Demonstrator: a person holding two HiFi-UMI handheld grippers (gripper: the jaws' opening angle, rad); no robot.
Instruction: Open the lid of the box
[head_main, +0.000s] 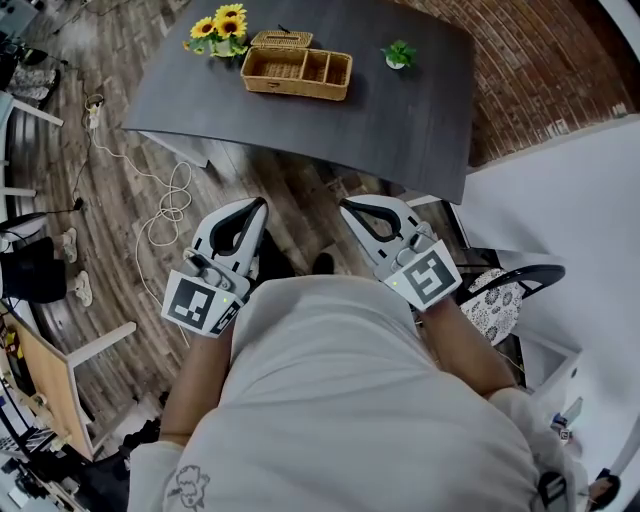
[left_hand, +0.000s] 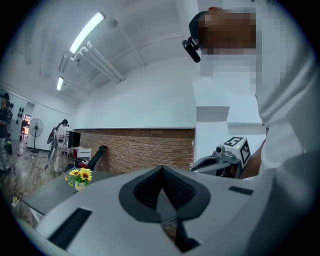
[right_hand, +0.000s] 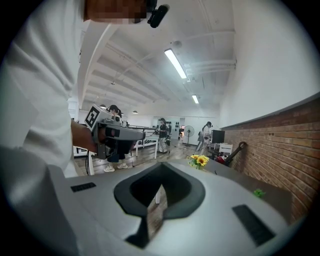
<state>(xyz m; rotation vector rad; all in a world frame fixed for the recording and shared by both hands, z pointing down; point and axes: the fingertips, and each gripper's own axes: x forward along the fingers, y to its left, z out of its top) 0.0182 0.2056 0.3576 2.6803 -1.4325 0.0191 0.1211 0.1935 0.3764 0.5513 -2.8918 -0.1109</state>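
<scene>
A wicker box (head_main: 295, 70) stands on the dark table (head_main: 420, 120) at the far side, its compartments showing from above. A flat woven lid (head_main: 281, 40) sits along its back left edge. Both grippers are held close to the person's body, over the floor and well short of the table. My left gripper (head_main: 262, 204) has its jaws together and empty; its tips (left_hand: 161, 168) point toward the table. My right gripper (head_main: 345, 204) is also shut with nothing held, and its tips (right_hand: 162, 169) meet. The box does not show in either gripper view.
A pot of sunflowers (head_main: 220, 30) stands left of the box and a small green plant (head_main: 398, 55) to its right. A white cable (head_main: 165, 205) lies on the wood floor. A chair (head_main: 505, 295) stands at the right, and a brick wall (head_main: 540, 60) runs behind the table.
</scene>
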